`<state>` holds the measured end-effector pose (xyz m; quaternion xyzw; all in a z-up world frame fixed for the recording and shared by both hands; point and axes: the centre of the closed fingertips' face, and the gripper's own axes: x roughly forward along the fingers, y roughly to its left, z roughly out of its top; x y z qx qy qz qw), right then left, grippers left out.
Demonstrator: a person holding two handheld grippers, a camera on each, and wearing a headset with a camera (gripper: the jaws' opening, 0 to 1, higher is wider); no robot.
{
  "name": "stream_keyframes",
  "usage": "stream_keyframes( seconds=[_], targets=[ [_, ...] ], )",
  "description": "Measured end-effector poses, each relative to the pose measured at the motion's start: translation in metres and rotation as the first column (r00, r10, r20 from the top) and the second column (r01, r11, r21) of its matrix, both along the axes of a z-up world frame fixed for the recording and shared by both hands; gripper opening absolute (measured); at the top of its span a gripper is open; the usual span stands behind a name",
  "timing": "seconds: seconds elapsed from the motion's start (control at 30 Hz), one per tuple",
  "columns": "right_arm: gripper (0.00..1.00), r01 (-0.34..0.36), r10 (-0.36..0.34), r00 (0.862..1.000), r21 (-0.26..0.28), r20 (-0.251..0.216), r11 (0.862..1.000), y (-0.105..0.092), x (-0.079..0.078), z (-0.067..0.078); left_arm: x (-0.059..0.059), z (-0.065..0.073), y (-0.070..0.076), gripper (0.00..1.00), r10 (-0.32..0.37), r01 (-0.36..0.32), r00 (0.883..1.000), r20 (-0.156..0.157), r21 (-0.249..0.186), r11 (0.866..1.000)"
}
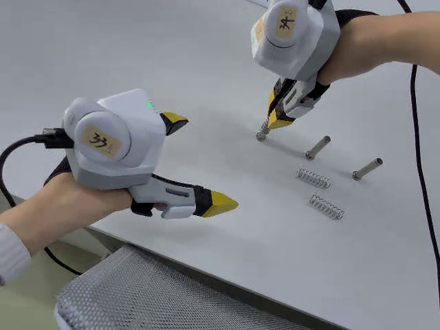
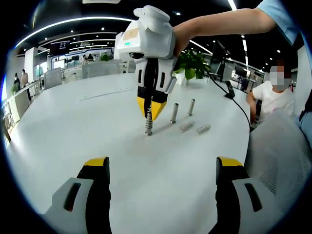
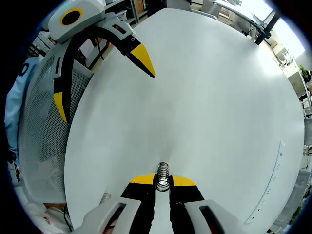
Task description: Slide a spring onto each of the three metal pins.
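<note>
My right gripper (image 1: 276,121) (image 2: 151,111) (image 3: 163,181) points down at the white table (image 1: 137,55) and is shut on a spring (image 1: 262,130) (image 2: 148,126) (image 3: 163,174) that stands upright on the surface; any pin inside it is hidden. To its right stand two bare metal pins (image 1: 317,147) (image 1: 367,168) (image 2: 174,112). Two loose springs (image 1: 313,178) (image 1: 326,207) (image 2: 203,128) lie in front of them. My left gripper (image 1: 199,161) (image 2: 163,163) (image 3: 102,83) hovers open over the table's near left part, holding nothing.
A grey mesh chair back (image 1: 172,295) sits below the table's near edge. A black cable (image 1: 419,137) runs along the right side. A person (image 2: 273,97) sits beyond the table's far right edge. Bare table lies between the two grippers.
</note>
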<state>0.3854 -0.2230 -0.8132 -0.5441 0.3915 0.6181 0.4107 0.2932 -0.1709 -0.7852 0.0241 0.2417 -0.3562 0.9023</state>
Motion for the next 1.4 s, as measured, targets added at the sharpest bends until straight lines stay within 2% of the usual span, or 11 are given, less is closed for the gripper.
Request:
stream_keyframes(
  seconds=[0.2, 0.4, 1.0, 1.17, 1.4],
  targets=[
    [0.06, -0.003, 0.003, 1.0, -0.012, 0.003, 1.0, 0.0, -0.002, -0.013, -0.001, -0.002, 0.002, 0.89, 0.007, -0.007, 1.0, -0.002, 0.001, 1.0],
    [0.06, -0.005, 0.005, 1.0, -0.024, 0.001, 1.0, 0.0, -0.009, -0.01, -0.001, -0.002, 0.004, 0.88, 0.012, -0.012, 1.0, -0.004, -0.002, 1.0],
    [0.08, -0.005, 0.005, 1.0, -0.02, -0.011, 1.0, 0.0, -0.012, -0.008, -0.001, -0.001, 0.005, 0.88, 0.012, -0.012, 1.0, -0.003, 0.001, 1.0],
    [0.19, 0.024, -0.024, 1.0, 0.012, -0.016, 1.0, 0.004, -0.01, -0.007, -0.002, -0.001, 0.006, 0.88, 0.013, -0.013, 1.0, -0.003, -0.001, 1.0],
    [0.51, 0.048, -0.047, 0.999, 0.038, -0.012, 0.998, 0.008, -0.006, -0.009, -0.003, 0.0, 0.006, 0.88, 0.015, -0.015, 1.0, -0.002, -0.001, 1.0]
  ],
)
